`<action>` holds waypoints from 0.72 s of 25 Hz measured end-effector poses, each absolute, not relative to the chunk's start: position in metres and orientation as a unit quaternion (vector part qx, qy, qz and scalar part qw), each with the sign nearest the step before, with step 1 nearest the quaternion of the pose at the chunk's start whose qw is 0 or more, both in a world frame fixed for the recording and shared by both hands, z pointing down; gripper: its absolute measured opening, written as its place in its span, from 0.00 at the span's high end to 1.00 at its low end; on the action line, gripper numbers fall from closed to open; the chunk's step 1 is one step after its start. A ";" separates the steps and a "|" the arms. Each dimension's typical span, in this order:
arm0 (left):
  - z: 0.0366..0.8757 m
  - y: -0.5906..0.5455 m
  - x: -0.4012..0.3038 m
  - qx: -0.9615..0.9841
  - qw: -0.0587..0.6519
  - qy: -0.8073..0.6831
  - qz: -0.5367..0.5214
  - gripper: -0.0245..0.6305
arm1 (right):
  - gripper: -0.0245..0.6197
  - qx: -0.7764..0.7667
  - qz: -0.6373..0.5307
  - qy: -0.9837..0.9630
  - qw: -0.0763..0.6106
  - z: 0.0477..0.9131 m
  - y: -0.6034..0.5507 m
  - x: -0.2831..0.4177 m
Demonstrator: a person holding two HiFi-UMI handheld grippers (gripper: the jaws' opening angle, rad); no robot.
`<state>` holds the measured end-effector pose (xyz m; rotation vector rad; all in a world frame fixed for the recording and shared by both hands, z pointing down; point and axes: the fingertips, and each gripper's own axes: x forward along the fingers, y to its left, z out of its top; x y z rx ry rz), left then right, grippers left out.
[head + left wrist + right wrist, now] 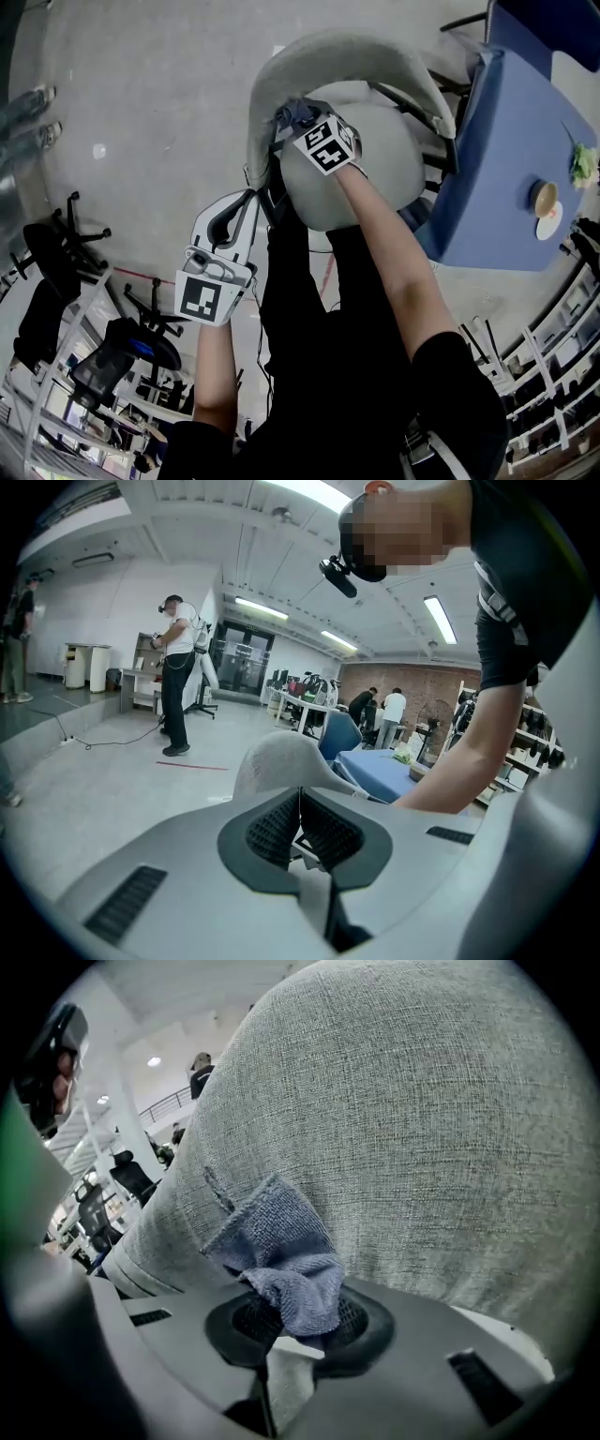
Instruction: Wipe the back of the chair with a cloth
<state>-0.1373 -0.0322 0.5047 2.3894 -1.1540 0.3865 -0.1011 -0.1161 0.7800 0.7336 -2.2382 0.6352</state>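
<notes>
A grey fabric chair with a curved backrest (328, 52) and round seat (375, 159) stands below me. My right gripper (292, 117) is shut on a blue-grey cloth (281, 1260), which is pressed against the backrest's woven fabric (422, 1129) at its left end. The same cloth (298, 111) shows as a small bunch in the head view. My left gripper (246, 202) hangs lower left of the chair, jaws closed together with nothing between them. In the left gripper view the backrest (281, 761) rises just beyond the shut gripper (300, 822).
A table with a blue cover (506, 169) stands right of the chair, carrying a cup (544, 197) and a green item (583, 164). Black office chairs (56, 272) and shelving (544, 375) sit around. A person (176, 672) stands far off on the grey floor (84, 771).
</notes>
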 end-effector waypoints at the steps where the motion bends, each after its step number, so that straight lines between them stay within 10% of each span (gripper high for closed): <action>1: 0.504 -0.033 -0.138 0.867 0.228 -0.420 0.141 0.93 | 0.83 0.283 0.246 -0.861 0.344 0.780 -0.117 -0.101; 18: 0.506 -0.041 -0.129 0.872 0.225 -0.413 0.137 0.93 | 0.83 0.356 0.272 -0.834 0.320 0.775 -0.155 -0.046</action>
